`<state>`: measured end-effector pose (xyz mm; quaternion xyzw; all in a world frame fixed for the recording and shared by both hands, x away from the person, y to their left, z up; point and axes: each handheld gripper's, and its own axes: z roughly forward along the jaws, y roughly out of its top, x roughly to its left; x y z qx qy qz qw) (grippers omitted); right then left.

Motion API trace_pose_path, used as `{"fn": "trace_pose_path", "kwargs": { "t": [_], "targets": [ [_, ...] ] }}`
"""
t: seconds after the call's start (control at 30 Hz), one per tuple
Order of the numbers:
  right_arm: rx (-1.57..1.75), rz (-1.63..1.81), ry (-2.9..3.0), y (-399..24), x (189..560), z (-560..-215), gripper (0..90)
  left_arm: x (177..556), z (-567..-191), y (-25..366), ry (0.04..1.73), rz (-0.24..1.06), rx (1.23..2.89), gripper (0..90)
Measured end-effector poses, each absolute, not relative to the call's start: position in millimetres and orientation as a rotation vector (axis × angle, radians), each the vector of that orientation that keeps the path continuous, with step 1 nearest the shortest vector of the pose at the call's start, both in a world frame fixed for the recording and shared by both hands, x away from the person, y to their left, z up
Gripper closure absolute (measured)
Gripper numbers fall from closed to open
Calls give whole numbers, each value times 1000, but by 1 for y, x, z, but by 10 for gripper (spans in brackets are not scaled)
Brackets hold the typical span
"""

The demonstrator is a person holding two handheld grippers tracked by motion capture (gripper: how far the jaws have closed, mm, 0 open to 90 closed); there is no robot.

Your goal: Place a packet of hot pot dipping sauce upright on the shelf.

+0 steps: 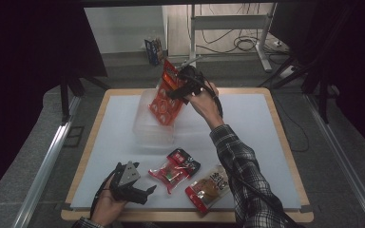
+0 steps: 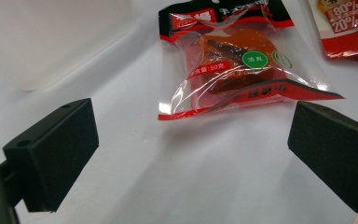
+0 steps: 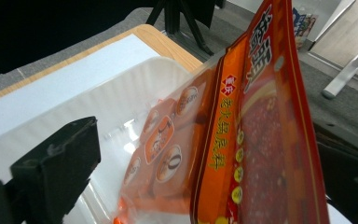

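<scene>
Orange snack bag over the clear box, two more packets near the front edge.

The right hand-held gripper (image 1: 183, 85) is above the transparent plastic box (image 1: 145, 124) at the far middle of the counter (image 1: 256, 133); its jaws stand wide apart, and the orange snack bag (image 1: 166, 97) stands between them, its lower end inside the box. The left hand-held gripper (image 1: 140, 190) rests low on the counter at the front left, jaws apart with nothing between them. Just in front of it lies the red and clear packet (image 1: 175, 170), and beside that the brown packet (image 1: 209, 186).
</scene>
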<state>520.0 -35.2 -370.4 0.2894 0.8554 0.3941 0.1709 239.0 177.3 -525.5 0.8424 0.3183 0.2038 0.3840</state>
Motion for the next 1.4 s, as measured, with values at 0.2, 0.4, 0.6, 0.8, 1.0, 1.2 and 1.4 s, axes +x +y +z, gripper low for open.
{"fn": "trace_pose_path", "kwargs": {
  "t": [0.2, 0.4, 0.6, 0.8, 1.0, 1.2, 1.4],
  "targets": [
    [818, 1106, 2427, -42, 514, -371, 0, 239, -525, 180, 807, 518, 2125, 17],
    [816, 1083, 2441, -49, 508, -375, 0, 240, -525, 182, 821, 504, 2109, 17],
    [812, 1087, 2442, -58, 503, -378, 0, 241, -525, 183, 834, 498, 2096, 18],
    [808, 1079, 2435, -69, 496, -382, 0, 241, -525, 182, 841, 506, 2102, 17],
    [815, 1088, 2440, -79, 487, -386, 0, 241, -525, 181, 849, 505, 2100, 17],
    [791, 1090, 2461, -86, 476, -393, 0, 240, -524, 180, 857, 499, 2100, 19],
    [786, 1096, 2480, -91, 462, -400, 0, 240, -524, 179, 868, 490, 2102, 18]
  ]
}}
